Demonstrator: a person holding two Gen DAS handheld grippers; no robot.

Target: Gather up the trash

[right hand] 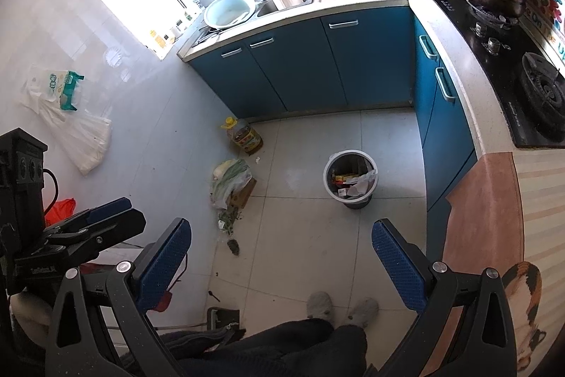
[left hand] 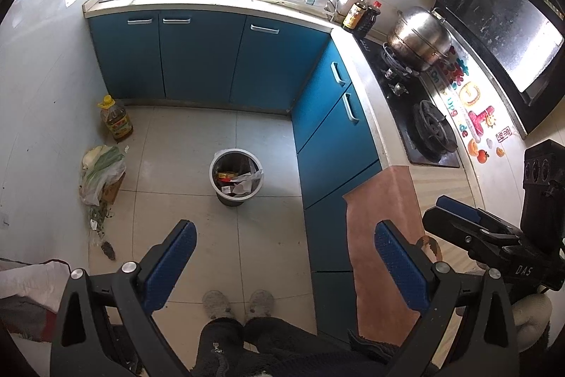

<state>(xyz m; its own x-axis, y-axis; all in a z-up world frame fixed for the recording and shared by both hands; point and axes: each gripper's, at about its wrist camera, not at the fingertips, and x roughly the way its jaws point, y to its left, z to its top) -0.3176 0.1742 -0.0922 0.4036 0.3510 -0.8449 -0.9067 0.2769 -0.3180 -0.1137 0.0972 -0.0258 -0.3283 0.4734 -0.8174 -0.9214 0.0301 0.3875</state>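
Left tongs (left hand: 284, 258) spread wide, holding nothing, above the tiled floor (left hand: 183, 143). Trash bin (left hand: 236, 176) stands ahead, containing wrappers. Right tongs (left hand: 459, 218) beside the desk (left hand: 374, 115).

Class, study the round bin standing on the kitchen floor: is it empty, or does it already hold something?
Not empty. The round grey bin with a white rim stands upright, and crumpled paper and a yellow-red wrapper show inside it in both views.

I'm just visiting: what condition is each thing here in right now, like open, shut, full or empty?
left gripper: open, holding nothing.
right gripper: open, holding nothing.
trash bin: upright, no lid, partly filled.
plastic bag: slumped on the floor, greens inside.
oil bottle: upright, capped.
cabinet doors: shut.
steel pot: lidded, on the stove.
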